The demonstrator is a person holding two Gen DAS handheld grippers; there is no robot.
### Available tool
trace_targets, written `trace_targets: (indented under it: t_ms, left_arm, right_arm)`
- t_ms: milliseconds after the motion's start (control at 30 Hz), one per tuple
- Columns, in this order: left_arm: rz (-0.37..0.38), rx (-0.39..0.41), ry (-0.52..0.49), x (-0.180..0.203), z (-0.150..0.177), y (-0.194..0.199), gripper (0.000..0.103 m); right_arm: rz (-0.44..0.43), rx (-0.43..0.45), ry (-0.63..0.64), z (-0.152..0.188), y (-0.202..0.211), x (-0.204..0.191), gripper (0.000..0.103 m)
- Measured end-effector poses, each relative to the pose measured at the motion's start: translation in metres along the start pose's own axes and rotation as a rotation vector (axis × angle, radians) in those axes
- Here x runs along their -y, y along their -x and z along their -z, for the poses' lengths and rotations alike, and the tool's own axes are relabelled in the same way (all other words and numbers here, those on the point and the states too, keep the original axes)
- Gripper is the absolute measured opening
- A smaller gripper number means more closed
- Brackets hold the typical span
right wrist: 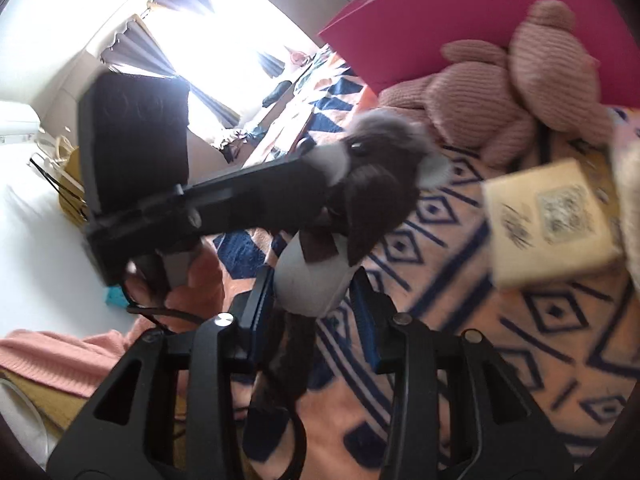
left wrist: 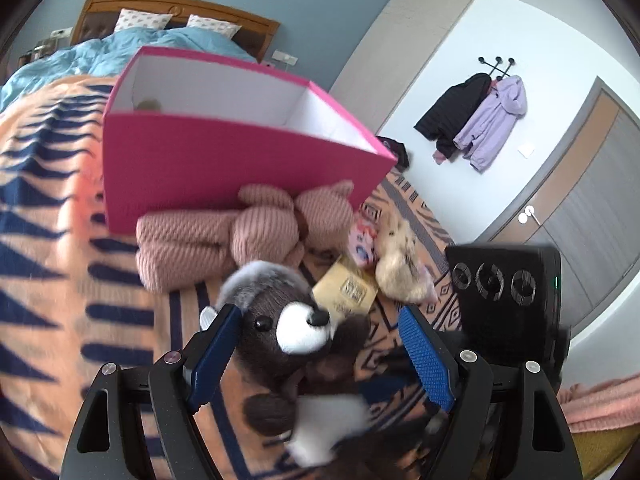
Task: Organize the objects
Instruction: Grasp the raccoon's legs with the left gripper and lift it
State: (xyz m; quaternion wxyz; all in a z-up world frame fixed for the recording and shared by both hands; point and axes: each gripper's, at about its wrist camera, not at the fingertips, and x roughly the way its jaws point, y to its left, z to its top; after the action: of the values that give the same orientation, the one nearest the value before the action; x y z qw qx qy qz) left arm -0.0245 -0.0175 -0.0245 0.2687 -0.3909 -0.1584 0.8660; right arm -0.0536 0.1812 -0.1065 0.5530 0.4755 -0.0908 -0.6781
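A dark brown plush bear (left wrist: 296, 344) with a white muzzle and belly is held over the patterned blanket. My left gripper (left wrist: 320, 356) is open, its blue pads either side of the bear's head, wide apart. My right gripper (right wrist: 316, 304) is shut on the bear's white belly (right wrist: 312, 280); the bear's legs hang down between its fingers. The left gripper's body (right wrist: 224, 200) shows in the right wrist view, reaching the bear's head. A pink open box (left wrist: 224, 148) stands behind, white inside, with a small object barely visible in it.
A pink knitted plush (left wrist: 240, 232) lies against the box. A tan booklet (left wrist: 348, 288), a pink card (left wrist: 362, 240) and a cream plush (left wrist: 400, 264) lie on the orange-and-navy blanket (left wrist: 48, 240). A bed with blue duvet (left wrist: 120, 48) is behind; coats (left wrist: 480, 116) hang on the wall.
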Motion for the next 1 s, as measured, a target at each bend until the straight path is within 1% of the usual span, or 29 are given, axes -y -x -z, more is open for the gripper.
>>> trace_targets:
  t_ms: [100,133,167,233,333,400,467,533,600,667,767,833,900,933,1000]
  left_arm:
    - [0.023,-0.009,-0.01,-0.001,-0.003,0.0,0.082]
    - [0.017,-0.013,-0.016,-0.001,-0.001,0.0,0.082]
    - [0.006,-0.011,-0.018,0.0,0.0,0.001,0.082]
    - [-0.015,-0.008,-0.012,0.0,0.006,0.003,0.082]
    - [-0.031,0.008,-0.004,-0.004,0.019,0.014,0.082]
    - [-0.045,0.013,-0.004,-0.004,0.026,0.02,0.082]
    - [-0.072,0.016,-0.015,0.0,0.033,0.024,0.082]
    - [-0.073,-0.002,-0.011,0.002,0.04,0.024,0.082]
    - [-0.086,-0.019,-0.013,0.005,0.046,0.02,0.082]
    - [-0.132,-0.04,-0.026,0.008,0.053,0.015,0.082]
    - [-0.186,-0.071,-0.043,0.011,0.061,0.005,0.082]
    - [-0.211,-0.093,-0.048,0.013,0.063,0.0,0.082]
    - [-0.241,-0.12,-0.047,0.011,0.067,-0.004,0.081]
    - [-0.249,-0.124,-0.047,0.01,0.068,-0.005,0.081]
    - [-0.254,-0.113,-0.052,0.01,0.069,-0.001,0.076]
  right_arm:
    - [0.078,-0.043,0.063,0.0,-0.01,-0.01,0.044]
    - [0.102,-0.064,0.084,0.002,-0.011,-0.012,0.046]
    - [0.131,-0.071,0.101,0.003,-0.009,-0.013,0.051]
    - [0.189,-0.076,0.125,0.003,-0.001,-0.012,0.057]
    - [0.249,-0.063,0.153,0.003,0.016,-0.013,0.057]
    - [0.273,-0.03,0.163,-0.002,0.029,-0.012,0.057]
    - [0.282,0.008,0.168,-0.006,0.04,-0.012,0.058]
    - [0.302,0.046,0.165,-0.019,0.044,-0.01,0.059]
    - [0.307,0.062,0.169,-0.033,0.041,-0.012,0.064]
    - [0.295,0.058,0.182,-0.046,0.033,-0.009,0.065]
    - [0.292,0.0,0.221,-0.066,0.006,-0.008,0.065]
    - [0.277,-0.03,0.226,-0.066,0.0,-0.005,0.065]
    - [0.258,-0.086,0.242,-0.066,-0.012,-0.004,0.065]
    - [0.269,-0.1,0.246,-0.067,-0.017,-0.002,0.065]
    - [0.261,-0.128,0.256,-0.066,-0.026,0.0,0.065]
